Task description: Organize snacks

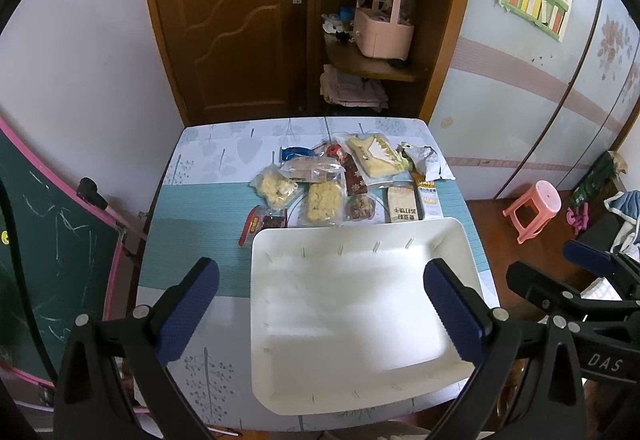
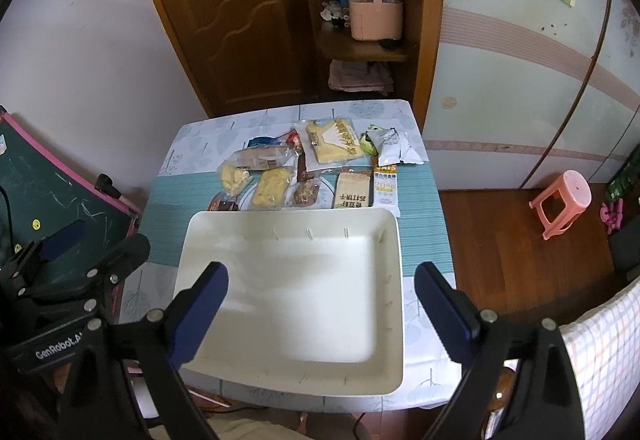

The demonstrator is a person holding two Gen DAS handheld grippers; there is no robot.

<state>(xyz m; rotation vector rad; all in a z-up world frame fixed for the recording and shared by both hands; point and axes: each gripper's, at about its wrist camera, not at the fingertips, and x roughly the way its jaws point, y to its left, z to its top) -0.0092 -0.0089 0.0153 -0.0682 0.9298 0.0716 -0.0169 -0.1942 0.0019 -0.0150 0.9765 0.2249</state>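
Both tongs hang spread and empty above the near edge of the table (image 1: 192,175): the left gripper (image 1: 320,304) frames the white tray's left half, while the right gripper (image 2: 320,310) hovers over its right half, blue textured pads wide apart on black hinged arms. Nothing has been sorted yet — the white tray (image 2: 388,320), a smooth, shallow plastic rectangle with rounded corners and small slots along its walls, lies bare at the near edge. All the snacks sit in a loose cluster just beyond its far rim, toward the middle of the table. Among them: two clear crinkled bags of pale yellow puffs (image 1: 276,187), a large flat clear packet of yellow wafers (image 1: 376,153), a kraft-paper biscuit pack (image 1: 402,204) with dark lettering, a slim white-and-yellow bar (image 2: 386,185) beside it, a silvery foil pouch (image 2: 394,147) at the far right of the cluster, and a small red-and-dark wrapper (image 1: 260,224) touching the tray's far left corner. The table wears a glossy leaf-print cloth with a ribbed teal mat across its middle — every packet, by the look of it, still waits to be lifted into the tray.
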